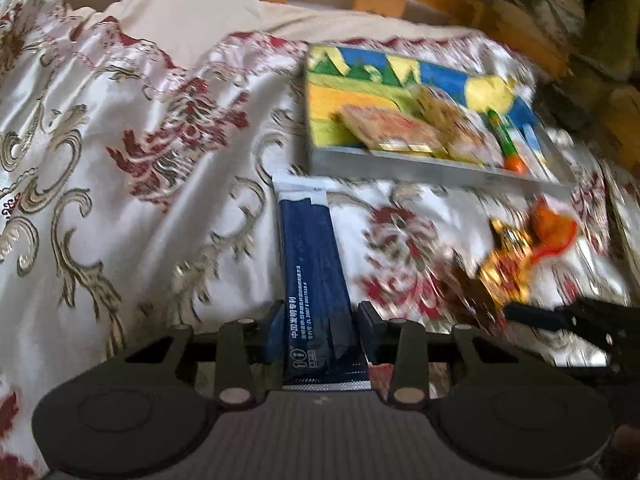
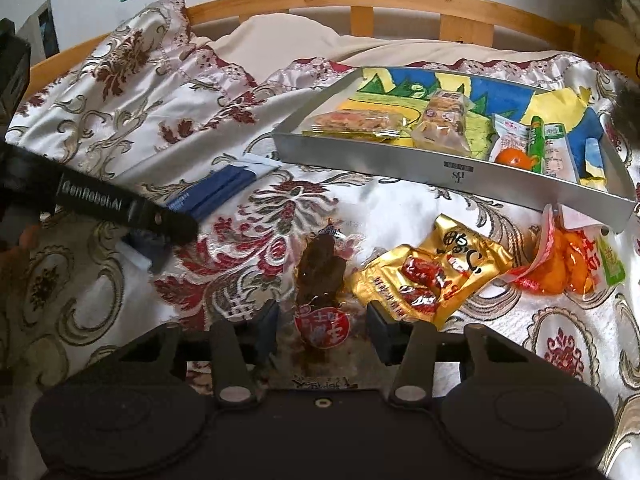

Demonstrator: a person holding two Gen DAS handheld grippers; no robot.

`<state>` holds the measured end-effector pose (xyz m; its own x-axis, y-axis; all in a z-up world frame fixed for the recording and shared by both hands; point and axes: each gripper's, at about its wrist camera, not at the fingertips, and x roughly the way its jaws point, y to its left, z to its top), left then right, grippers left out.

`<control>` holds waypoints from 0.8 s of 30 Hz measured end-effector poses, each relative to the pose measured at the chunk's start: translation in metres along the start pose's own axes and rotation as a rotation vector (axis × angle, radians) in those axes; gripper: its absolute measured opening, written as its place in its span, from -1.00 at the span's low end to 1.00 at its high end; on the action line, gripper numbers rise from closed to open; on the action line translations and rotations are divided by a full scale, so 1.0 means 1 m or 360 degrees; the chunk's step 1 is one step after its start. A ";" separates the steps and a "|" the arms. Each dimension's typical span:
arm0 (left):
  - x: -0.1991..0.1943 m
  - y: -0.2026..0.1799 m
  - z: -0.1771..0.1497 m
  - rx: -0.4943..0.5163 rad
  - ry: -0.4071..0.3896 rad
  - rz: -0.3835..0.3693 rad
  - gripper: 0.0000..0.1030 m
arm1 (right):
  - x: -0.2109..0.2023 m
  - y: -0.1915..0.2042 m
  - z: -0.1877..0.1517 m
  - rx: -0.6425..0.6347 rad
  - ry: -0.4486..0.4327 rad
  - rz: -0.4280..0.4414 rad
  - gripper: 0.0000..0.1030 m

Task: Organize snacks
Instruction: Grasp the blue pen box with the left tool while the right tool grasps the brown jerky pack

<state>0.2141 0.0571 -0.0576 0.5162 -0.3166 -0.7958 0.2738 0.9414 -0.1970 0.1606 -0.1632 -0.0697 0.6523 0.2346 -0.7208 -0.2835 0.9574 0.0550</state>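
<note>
The navy packet (image 1: 316, 280) lies lengthwise on the bedspread (image 1: 120, 160), just short of the tray's (image 1: 400, 166) near wall, its white end toward the tray. The left gripper (image 1: 318, 330) has closed on the packet's near end, with a pad against each long edge.

The tray, a shallow metal one with a bright painted liner, sits on the spread toward the headboard (image 2: 400, 4). Inside it, from its left end rightward, are a flat yellow-edged pack (image 2: 356, 124), a clear bun-like pack (image 2: 442, 120), a white pouch (image 2: 510, 136), a green tube (image 2: 538, 140) with an orange ball (image 2: 514, 157) at its foot, and a small blue-and-yellow piece (image 2: 592, 160) near the right wall.

In front of the tray's near wall, on the spread, lie three more snacks. The dark snack in clear wrap (image 2: 320, 276), with a red round label at its near end, lies between the fingers of the right gripper (image 2: 322, 326), whose jaws stand apart with a gap on both sides of the wrapper. To the right of it, just beside, is the gold date bag (image 2: 432, 268). Right of that again, close under the tray's right corner, is the orange pack (image 2: 568, 264).

Left of the tray, the left gripper's black finger (image 2: 120, 204) shows in the right wrist view over the navy packet.
</note>
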 end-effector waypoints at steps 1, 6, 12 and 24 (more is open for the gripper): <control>-0.001 -0.003 -0.002 0.0012 0.0016 -0.0006 -0.19 | -0.001 0.001 0.000 -0.0009 0.0003 0.0005 -0.03; 0.003 -0.012 -0.006 0.0067 0.0050 0.0022 0.00 | -0.002 0.008 -0.003 -0.0071 0.0017 0.0028 -0.03; 0.013 -0.017 0.002 0.0158 -0.0004 0.0034 0.37 | 0.003 0.008 -0.002 -0.0094 0.0031 0.0016 0.06; 0.017 -0.021 0.005 0.0261 -0.0014 0.0082 -0.12 | 0.011 0.008 -0.002 -0.0043 0.0072 -0.0004 -0.01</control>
<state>0.2216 0.0310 -0.0641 0.5398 -0.2703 -0.7972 0.3754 0.9249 -0.0593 0.1646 -0.1529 -0.0786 0.6206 0.2237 -0.7515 -0.3010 0.9530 0.0351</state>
